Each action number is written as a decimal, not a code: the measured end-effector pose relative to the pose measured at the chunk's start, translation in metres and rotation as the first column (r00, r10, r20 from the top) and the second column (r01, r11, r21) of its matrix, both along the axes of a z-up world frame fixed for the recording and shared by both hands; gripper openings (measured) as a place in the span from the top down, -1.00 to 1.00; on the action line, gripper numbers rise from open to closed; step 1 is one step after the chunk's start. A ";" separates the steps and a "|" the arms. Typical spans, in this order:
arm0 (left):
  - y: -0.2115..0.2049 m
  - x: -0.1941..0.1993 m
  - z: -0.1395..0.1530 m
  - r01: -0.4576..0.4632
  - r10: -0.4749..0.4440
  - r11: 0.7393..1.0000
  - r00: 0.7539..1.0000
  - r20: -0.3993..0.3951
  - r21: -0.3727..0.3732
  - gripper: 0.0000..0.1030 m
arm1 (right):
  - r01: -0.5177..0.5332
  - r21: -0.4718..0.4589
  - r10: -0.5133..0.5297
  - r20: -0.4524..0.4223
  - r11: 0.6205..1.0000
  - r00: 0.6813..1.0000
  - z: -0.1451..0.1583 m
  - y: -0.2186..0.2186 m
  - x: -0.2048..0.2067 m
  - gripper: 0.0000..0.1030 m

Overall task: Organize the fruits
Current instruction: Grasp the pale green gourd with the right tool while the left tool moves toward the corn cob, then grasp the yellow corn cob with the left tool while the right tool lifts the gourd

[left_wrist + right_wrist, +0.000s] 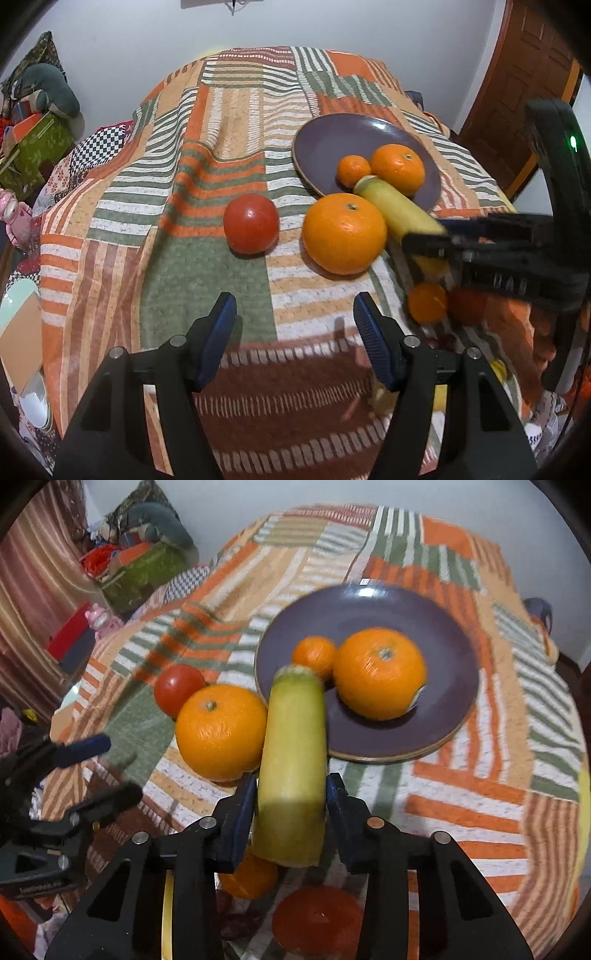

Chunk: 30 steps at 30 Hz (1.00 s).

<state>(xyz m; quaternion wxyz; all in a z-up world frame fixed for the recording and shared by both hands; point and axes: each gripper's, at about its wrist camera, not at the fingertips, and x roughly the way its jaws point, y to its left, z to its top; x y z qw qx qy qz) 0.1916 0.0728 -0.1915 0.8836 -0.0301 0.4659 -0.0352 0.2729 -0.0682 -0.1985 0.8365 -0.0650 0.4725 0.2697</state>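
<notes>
Showing only beside the left gripper [295, 317]: bowls [35, 406] stacked at cloth's edge

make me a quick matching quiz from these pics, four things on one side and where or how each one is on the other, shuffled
Things:
1. tomato
2. small orange
3. yellow-green cylinder
4. left gripper

Places or states:
A. clamped between the right gripper's fingers
B. open, holding nothing
C. on the purple plate
D. on the striped cloth, off the plate

Pairs: 1-D, 2-C, 3-A, 4-B
</notes>
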 end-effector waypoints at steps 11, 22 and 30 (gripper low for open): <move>-0.026 -0.056 0.006 0.051 -0.051 0.999 0.999 -0.019 0.008 -0.47 | 0.009 -0.020 -0.007 0.121 1.000 0.993 0.029 -0.043 -0.028 0.35; -0.040 -0.055 -0.023 0.039 -0.033 0.998 0.995 -0.099 0.056 -0.49 | 0.047 -0.081 -0.044 0.048 0.996 0.998 -0.004 -0.096 -0.042 0.35; -0.033 -0.039 -0.030 0.003 0.011 0.994 0.993 -0.120 0.112 -0.49 | 0.016 -0.031 -0.012 0.111 0.999 0.994 0.012 -0.093 -0.076 0.07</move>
